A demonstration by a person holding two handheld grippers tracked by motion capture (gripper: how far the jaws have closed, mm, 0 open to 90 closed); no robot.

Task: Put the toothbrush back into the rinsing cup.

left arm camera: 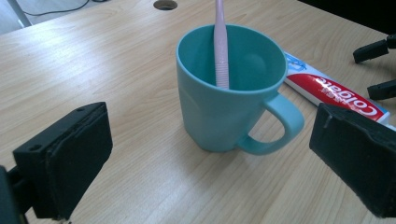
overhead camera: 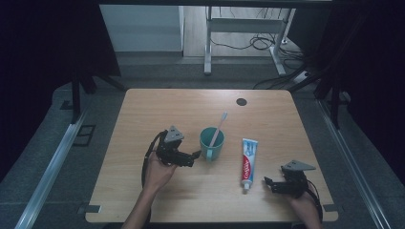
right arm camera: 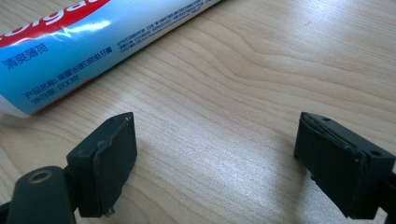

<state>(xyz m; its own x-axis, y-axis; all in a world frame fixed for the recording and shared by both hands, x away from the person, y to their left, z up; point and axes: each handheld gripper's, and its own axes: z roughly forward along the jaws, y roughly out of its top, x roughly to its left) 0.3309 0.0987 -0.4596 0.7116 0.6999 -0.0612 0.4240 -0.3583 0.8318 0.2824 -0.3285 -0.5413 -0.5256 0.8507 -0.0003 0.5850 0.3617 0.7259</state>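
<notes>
A teal mug (overhead camera: 211, 144) stands upright at the middle of the wooden table (overhead camera: 157, 105), and a pink toothbrush (overhead camera: 219, 125) leans inside it. My left gripper (overhead camera: 193, 158) is open just to the left of the mug, jaws pointing at it. In the left gripper view the mug (left arm camera: 229, 102) with the toothbrush (left arm camera: 220, 42) sits ahead of the open left gripper (left arm camera: 210, 163), not between its pads. A toothpaste tube (overhead camera: 248, 162) lies flat right of the mug. My right gripper (overhead camera: 269, 184) is open near the tube's cap end. The right gripper (right arm camera: 222, 163) has bare wood between its jaws, with the tube (right arm camera: 70, 42) just beyond.
A dark round grommet hole (overhead camera: 241, 101) sits near the table's far edge. Beyond the table are metal desk legs and cables (overhead camera: 258, 43) on the floor. In the left gripper view, the toothpaste tube (left arm camera: 336, 88) lies behind the mug's handle.
</notes>
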